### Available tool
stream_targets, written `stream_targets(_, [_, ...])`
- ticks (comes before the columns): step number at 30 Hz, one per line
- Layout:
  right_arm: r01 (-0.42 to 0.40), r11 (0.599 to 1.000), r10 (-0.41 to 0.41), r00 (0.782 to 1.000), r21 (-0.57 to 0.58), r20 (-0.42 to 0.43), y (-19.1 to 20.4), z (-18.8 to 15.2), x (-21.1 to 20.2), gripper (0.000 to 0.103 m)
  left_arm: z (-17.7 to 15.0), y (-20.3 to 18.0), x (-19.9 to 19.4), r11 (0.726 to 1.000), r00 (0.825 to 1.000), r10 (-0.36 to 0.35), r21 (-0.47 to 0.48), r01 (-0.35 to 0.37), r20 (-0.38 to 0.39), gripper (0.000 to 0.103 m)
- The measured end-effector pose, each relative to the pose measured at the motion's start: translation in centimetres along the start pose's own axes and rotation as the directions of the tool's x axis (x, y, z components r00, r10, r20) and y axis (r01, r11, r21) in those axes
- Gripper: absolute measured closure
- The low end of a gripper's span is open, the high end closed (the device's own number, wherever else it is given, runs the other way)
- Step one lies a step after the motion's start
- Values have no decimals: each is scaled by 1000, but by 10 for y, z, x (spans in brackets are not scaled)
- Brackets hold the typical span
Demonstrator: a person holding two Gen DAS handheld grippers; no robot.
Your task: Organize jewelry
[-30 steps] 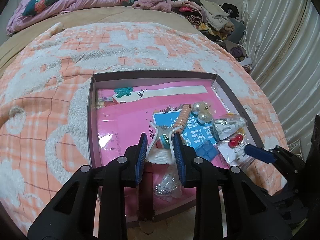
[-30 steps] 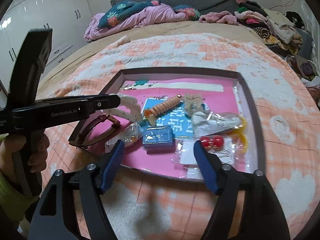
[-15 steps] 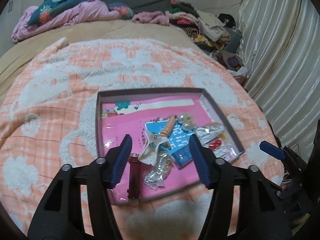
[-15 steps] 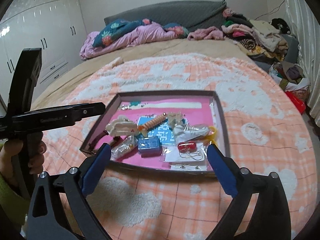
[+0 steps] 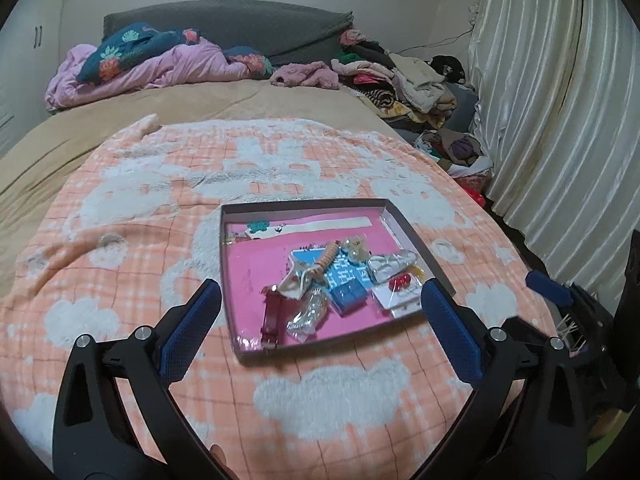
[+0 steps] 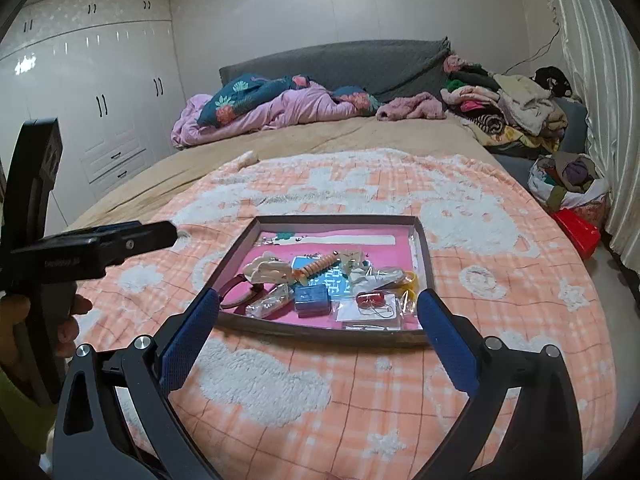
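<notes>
A shallow tray [image 5: 229, 280] with a pink floor lies on the peach blanket, also seen in the right wrist view [image 6: 320, 335]. Inside lie a cream claw clip [image 5: 294, 286] [image 6: 268, 270], an orange spiral hair tie [image 5: 326, 258], a small blue box [image 6: 312, 300], red earrings on a card [image 6: 370, 299], a maroon strap [image 5: 272, 312] and clear packets [image 5: 306, 316]. My left gripper [image 5: 320, 288] hovers short of the tray's near edge, its jaws opening, nothing between them. My right gripper [image 6: 318, 298] hovers likewise, its jaws opening and empty.
Crumpled bedding [image 6: 280, 108] lies by the grey headboard. A heap of clothes [image 5: 404, 80] fills the far right corner, with a curtain [image 5: 560, 140] along the right. White wardrobes [image 6: 100, 100] stand at left. A hand [image 6: 68, 320] holds the left tool.
Both grippers have drawn back and risen from the tray. The left one let go of the cream claw clip, which now lies in the tray. Both pairs of jaws have spread wide.
</notes>
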State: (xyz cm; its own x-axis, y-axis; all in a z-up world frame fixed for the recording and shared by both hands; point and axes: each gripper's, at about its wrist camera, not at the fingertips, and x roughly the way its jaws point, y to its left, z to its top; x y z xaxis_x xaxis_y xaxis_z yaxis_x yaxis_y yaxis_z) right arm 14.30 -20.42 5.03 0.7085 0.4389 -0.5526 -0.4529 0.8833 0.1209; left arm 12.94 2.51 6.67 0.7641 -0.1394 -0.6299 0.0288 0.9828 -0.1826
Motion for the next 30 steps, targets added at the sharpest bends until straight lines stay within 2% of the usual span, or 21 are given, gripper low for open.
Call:
stream_targets(6, [13, 1000, -13, 1000, -6, 6, 4, -11, -14, 4, -21, 1, -16, 1000, 1000, 10, -5, -10, 5, 10])
stream_targets(15, [26, 1000, -26, 1000, 10, -6, 5, -37, -19, 4, -62, 7, -19, 999, 999, 37, -22, -37, -16, 9])
stream_targets(25, [36, 998, -32, 997, 50, -65, 3, -66, -9, 4, -93, 10, -13, 999, 999, 27, -40, -27, -23, 9])
stream_targets(30, [55, 998, -52, 996, 30, -76, 7, -76, -3, 4, -101, 10, -7, 999, 998, 36, -32, -38, -42, 9])
